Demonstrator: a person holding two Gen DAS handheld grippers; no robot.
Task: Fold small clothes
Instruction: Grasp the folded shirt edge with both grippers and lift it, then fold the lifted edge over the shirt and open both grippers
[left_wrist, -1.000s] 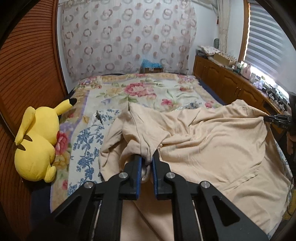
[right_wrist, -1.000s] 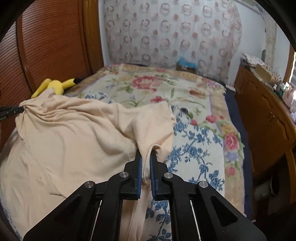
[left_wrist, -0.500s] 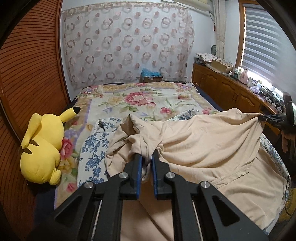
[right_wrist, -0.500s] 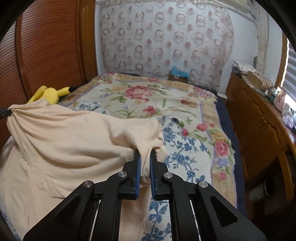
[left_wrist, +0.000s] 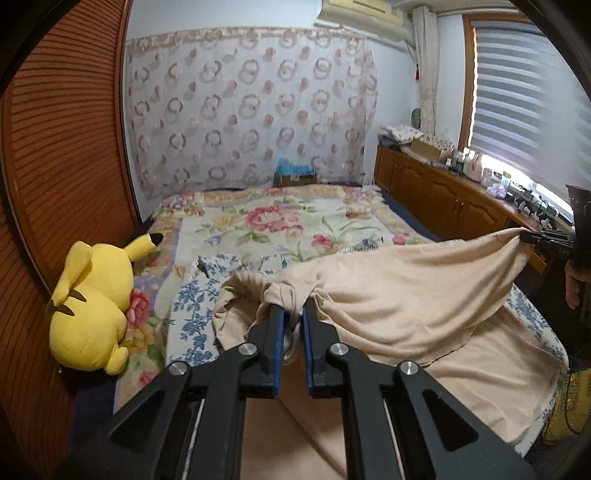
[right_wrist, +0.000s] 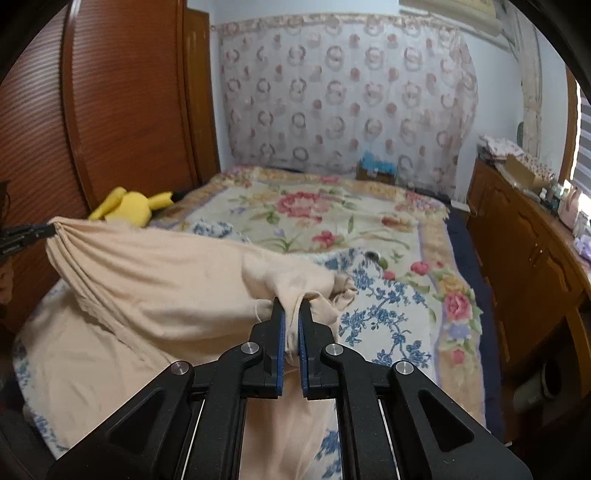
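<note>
- My left gripper (left_wrist: 292, 314) is clenched on a bunched corner of the beige garment (left_wrist: 406, 295); the fabric is pinched between its blue-padded fingers (left_wrist: 275, 332).
- My right gripper (right_wrist: 291, 308) is likewise clamped on the opposite corner of the same garment, with cloth gathered between its fingers (right_wrist: 277, 332).
- The garment hangs stretched between the two grippers, its upper edge raised off the bed (left_wrist: 295, 229) and the lower part draping down onto the blue-flowered cover (right_wrist: 388, 314).
- From the left wrist view I see the right gripper at the far right edge, holding its corner taut; from the right wrist view the left gripper shows at the far left edge.
- A yellow plush toy (left_wrist: 92, 306) lies at the left side of the bed, against the wooden louvred wall (left_wrist: 55, 166), apart from the garment.
- A wooden cabinet (right_wrist: 524, 258) runs along the right side of the bed.
</note>
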